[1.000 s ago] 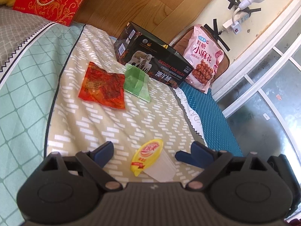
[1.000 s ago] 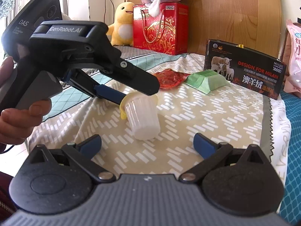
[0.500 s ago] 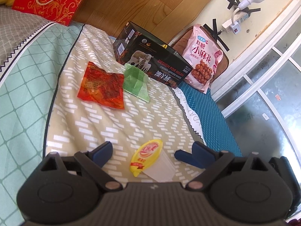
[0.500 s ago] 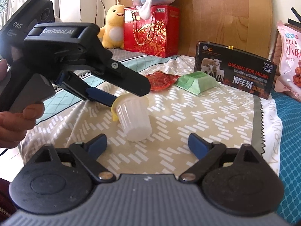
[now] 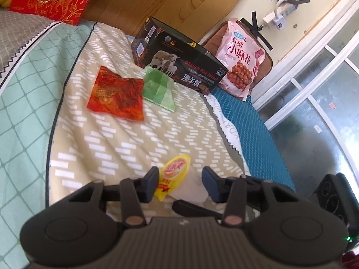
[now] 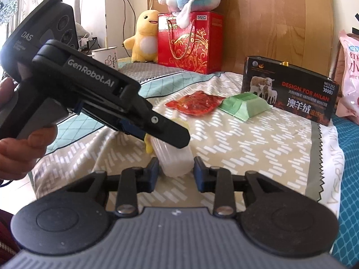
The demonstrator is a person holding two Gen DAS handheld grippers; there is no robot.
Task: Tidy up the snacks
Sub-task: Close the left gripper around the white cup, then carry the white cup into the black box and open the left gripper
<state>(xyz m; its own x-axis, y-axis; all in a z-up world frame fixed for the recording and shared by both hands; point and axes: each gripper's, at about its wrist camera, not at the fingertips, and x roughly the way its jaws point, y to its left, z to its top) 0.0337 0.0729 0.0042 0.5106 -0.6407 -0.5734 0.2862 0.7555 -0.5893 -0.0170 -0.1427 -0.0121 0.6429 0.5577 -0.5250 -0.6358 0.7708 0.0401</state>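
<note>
Right wrist view first: the left gripper (image 6: 157, 132) reads "GenRobot.AI" along its black body and "DAS" on the camera housing behind. The black box (image 6: 289, 89) standing on the bed (image 6: 258, 139) carries "DESIGN FOR MILAN", "NO.1102", "3800D" and Chinese characters beside a picture of sheep. A pink snack bag (image 5: 241, 60) leaning at the bed's far end bears large Chinese characters. The red gift box (image 6: 190, 42) by the headboard has gold ornament; its small label is too fine to read.

The jelly cup (image 6: 174, 158), translucent with a yellow lid (image 5: 175, 174) printed in red, lies on the bed close in front of both tools. The right gripper (image 6: 176, 172) has its jaws narrowed to either side of the cup's body, touching or nearly so. The left gripper (image 5: 180, 183) has its jaws part open around the lid end; whether they press it cannot be told. A red-orange packet (image 5: 116, 96) and a green packet (image 5: 158, 87) lie side by side before the black box.
</note>
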